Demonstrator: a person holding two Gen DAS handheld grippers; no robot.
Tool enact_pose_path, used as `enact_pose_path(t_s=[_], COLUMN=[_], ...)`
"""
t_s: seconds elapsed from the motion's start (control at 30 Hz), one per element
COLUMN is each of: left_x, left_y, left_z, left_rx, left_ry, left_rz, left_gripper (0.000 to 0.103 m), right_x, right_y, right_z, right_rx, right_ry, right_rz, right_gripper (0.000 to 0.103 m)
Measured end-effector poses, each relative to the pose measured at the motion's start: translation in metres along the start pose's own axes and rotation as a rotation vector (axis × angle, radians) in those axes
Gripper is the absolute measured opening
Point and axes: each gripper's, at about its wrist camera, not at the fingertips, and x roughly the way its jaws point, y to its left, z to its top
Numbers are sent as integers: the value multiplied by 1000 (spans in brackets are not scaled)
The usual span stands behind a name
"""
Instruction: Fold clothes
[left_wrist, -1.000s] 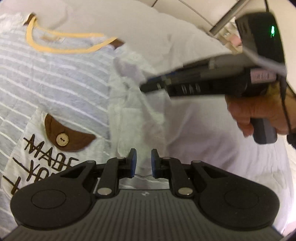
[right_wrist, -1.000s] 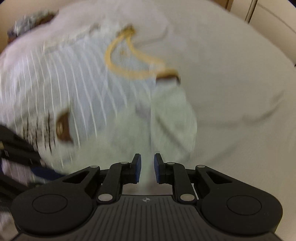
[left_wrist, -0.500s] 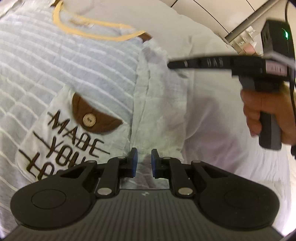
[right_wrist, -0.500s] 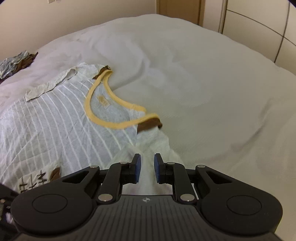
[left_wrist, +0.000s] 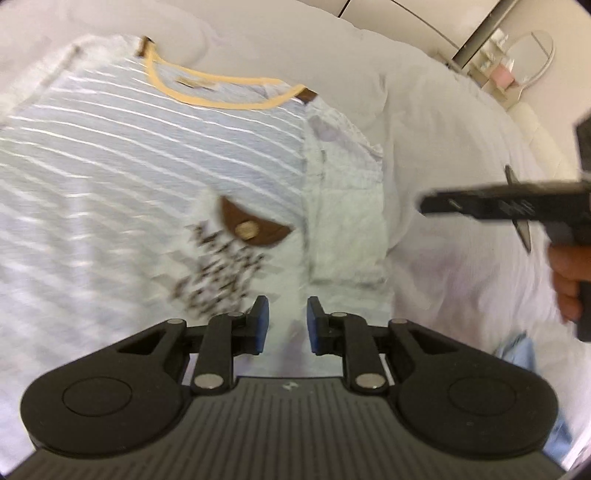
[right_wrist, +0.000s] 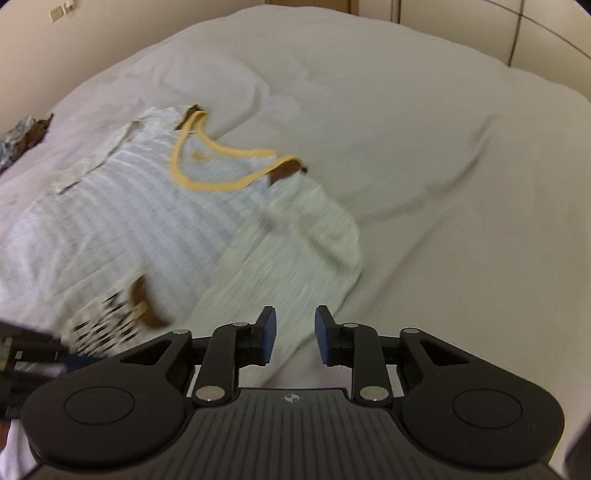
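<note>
A grey T-shirt with white stripes (left_wrist: 147, 147) lies face up on the bed, with a yellow collar (left_wrist: 221, 101) and a brown buttoned pocket flap (left_wrist: 251, 229) over dark lettering. One sleeve (left_wrist: 343, 206) lies folded along the shirt's side. My left gripper (left_wrist: 286, 321) hovers above the shirt's lower front, its jaws opening with nothing between them. My right gripper (right_wrist: 293, 334) hangs over the folded sleeve (right_wrist: 295, 258), its jaws opening too and holding nothing. In the left wrist view a person's hand (left_wrist: 569, 280) holds it at the right edge.
The white bedsheet (right_wrist: 406, 147) spreads wide to the right of the shirt, with a few creases. A small heap of dark and patterned clothes (right_wrist: 22, 136) lies at the far left. Cupboard panels (right_wrist: 535, 22) stand behind the bed. A pale blue cloth (left_wrist: 517, 354) shows near the bed's edge.
Both grippers have drawn back and up from the shirt, so more of it shows. Both pairs of jaws stand wider apart. The right gripper has shifted to the right in the left wrist view.
</note>
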Motion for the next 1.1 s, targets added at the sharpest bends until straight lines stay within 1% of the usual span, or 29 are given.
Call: enact_pose_path(t_s=[0.03,0.1,0.17,0.27,0.3,0.4,0.43,0.5,0.57,0.63,0.73,0.8,0.9,1.1], left_x=[-12,-37,-64,-101,-113,-148,-159,-179,-194,-205,-223,-232,-243,-263], left_y=[3,9,15,21,23,26,28,34,41,48,62,75,103,165], left_z=[-4,-15,-29,-50,-58,-80,-88,-102,-112,-119,-125,-127,-132,-159], left_rx=[12,41,64,75,77,75,73,77,97,131,232,334,516,867], left_ry=[6,17,30,42,44,46,45,43,54,60,40,33,42,90], left_rz=[21,71,120,185,207,262,277,304,326,344,368,373,370,327], left_gripper=[22,26,27,36,42,53,59,66,71,87,100,101,101,101], right_x=[-10,-31,-51,-79,-86,-109,-114,-122,-129,-137,-149,-155,-158,-162], right_y=[3,14,28,52,60,85,90,103,118,132,152,164,183,239], right_z=[-8,-29,-49,-76,-85,-108,-113,-121,-128,-132,-135,-137,-142,-156], right_rx=[14,43,66,76,67,43,40,26,-2,-33,-49,-43,-6,62], right_ry=[4,16,28,46,50,57,59,65,72,72,51,40,21,-13], right_rz=[7,23,42,76,86,121,134,161,176,182,172,156,112,-12], right_gripper=[33,35,39,42,43,46,48,50,52,53,57,58,59,59])
